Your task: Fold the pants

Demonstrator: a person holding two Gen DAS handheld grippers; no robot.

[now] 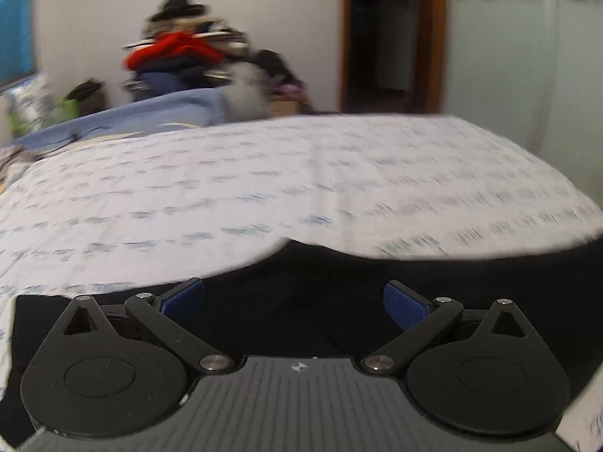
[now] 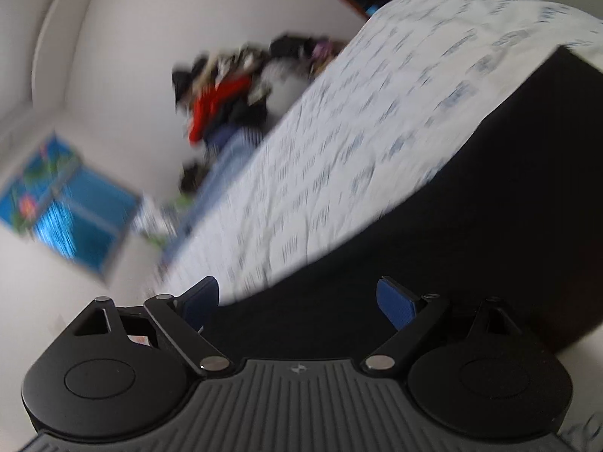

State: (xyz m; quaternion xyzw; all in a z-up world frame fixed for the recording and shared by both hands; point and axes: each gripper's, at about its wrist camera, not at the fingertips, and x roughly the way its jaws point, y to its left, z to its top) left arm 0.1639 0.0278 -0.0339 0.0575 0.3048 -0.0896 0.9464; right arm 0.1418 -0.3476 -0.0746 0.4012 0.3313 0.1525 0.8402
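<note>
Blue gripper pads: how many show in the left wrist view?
2. One blue textured pad sits at lower left and the other at lower right, wide apart over the black pants on the white patterned bedsheet. None seems hidden.

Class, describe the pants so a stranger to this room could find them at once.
Start at the bed with the white, blue-patterned sheet. At its near edge, just ahead of both open tongs, lies a flat black garment: the pants. They are the only plain black cloth on the sheet; the other clothes are piled by the far wall.

Motion-blurred clothes heap (image 1: 188, 49) and sheet print (image 1: 264, 188); black pants (image 2: 490, 226) cut off at frame edge.
</note>
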